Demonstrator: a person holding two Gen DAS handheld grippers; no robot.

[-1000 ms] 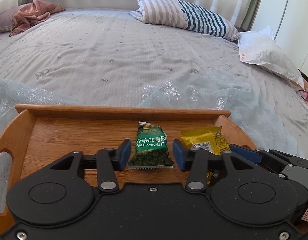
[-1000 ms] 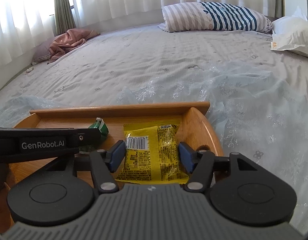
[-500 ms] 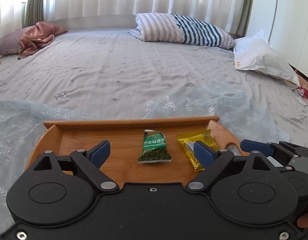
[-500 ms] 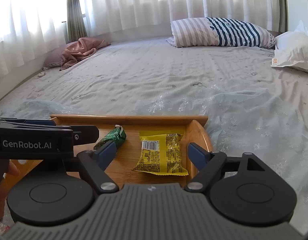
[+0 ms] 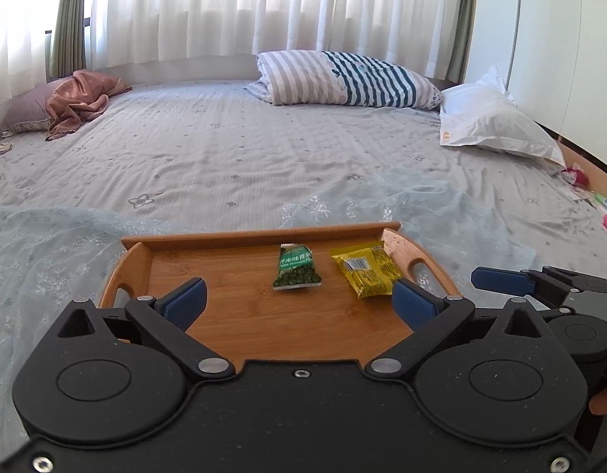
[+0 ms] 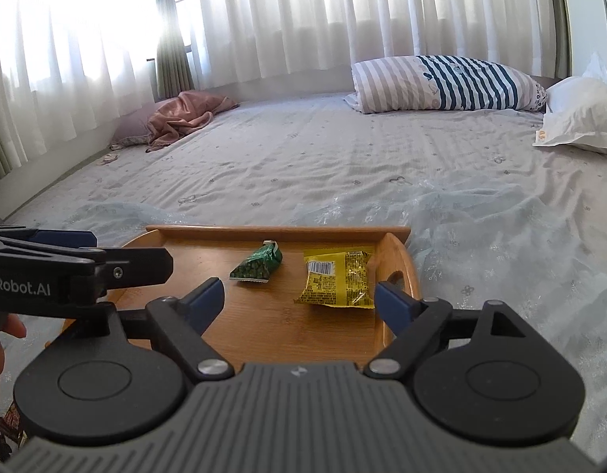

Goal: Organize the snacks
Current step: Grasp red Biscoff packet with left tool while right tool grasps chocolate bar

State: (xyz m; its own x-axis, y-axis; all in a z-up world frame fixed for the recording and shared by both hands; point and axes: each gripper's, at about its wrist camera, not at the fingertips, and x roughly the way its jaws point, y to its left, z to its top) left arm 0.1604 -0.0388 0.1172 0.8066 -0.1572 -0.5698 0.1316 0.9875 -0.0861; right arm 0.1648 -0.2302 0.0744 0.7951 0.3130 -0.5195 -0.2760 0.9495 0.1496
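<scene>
The green pack (image 5: 296,268) and yellow pack (image 5: 365,272) lie flat on the tray (image 5: 240,315), green near the middle, yellow just beside it at 3 o'clock by the handle rim. Both my left fingers (image 5: 299,302) and right fingers (image 6: 299,302) have just been opening, released, nothing between them, so I judge both snacks placed. The tray's 9 o'clock half is bare, raised rims all round, the bed (image 5: 264,157) open beyond.

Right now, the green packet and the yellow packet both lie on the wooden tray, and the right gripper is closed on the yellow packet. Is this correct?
Not quite. The right gripper is open and holds nothing, as the right wrist view shows; its jaws have just been opening. The green packet and the yellow packet do both lie on the wooden tray.
</scene>
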